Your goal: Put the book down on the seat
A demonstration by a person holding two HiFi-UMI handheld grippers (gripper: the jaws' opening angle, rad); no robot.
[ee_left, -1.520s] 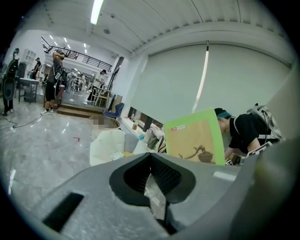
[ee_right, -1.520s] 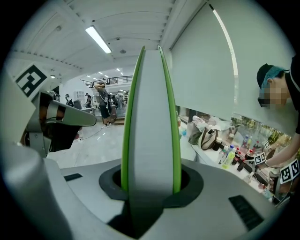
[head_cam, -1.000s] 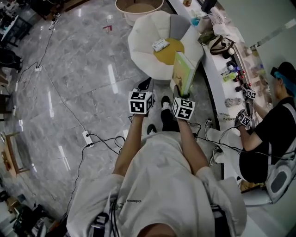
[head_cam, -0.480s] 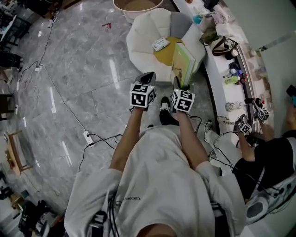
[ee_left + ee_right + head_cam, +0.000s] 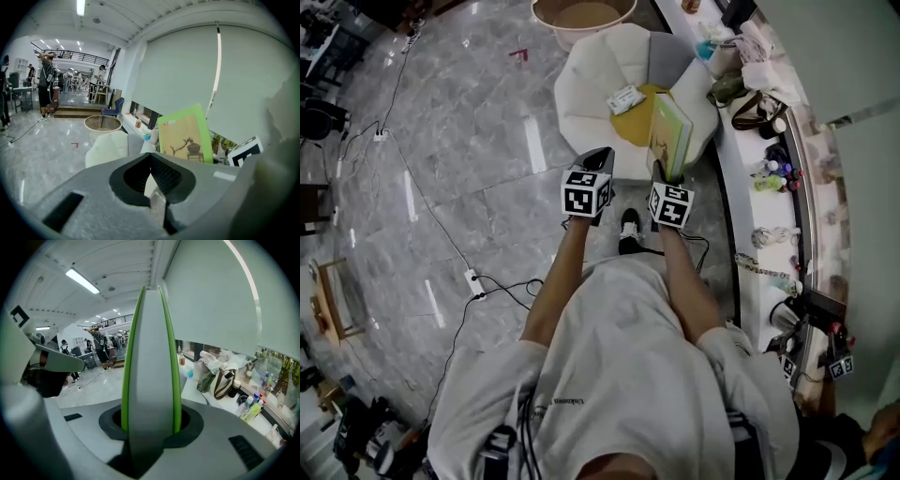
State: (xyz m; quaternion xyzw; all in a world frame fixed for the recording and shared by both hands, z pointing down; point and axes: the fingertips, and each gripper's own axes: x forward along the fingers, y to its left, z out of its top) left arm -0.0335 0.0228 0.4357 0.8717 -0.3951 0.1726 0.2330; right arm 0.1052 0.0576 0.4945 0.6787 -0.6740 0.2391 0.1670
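Note:
A green-covered book (image 5: 670, 134) stands upright on its lower edge in my right gripper (image 5: 664, 174), which is shut on it; it hangs over the right side of the seat (image 5: 591, 84). The seat is a white petal-shaped chair with a yellow cushion (image 5: 639, 105) and a small white packet (image 5: 625, 97) on it. In the right gripper view the book's page edge (image 5: 151, 357) rises between the jaws of the right gripper (image 5: 151, 427). My left gripper (image 5: 598, 159) is beside it at the seat's near edge, shut and holding nothing. The left gripper view shows the left gripper (image 5: 151, 157), with the book cover (image 5: 183, 136) beyond it.
A long white counter (image 5: 727, 159) runs along the right, with bags (image 5: 755, 103) and bottles (image 5: 769, 173). A round tub (image 5: 581, 14) stands beyond the seat. Cables and a power strip (image 5: 473, 278) lie on the marble floor at left. Another pair of marker cubes (image 5: 814, 361) shows at lower right.
Both grippers and the book have moved forward to the seat, so the book now overlaps its right side. The person in black at the right has slid out of view.

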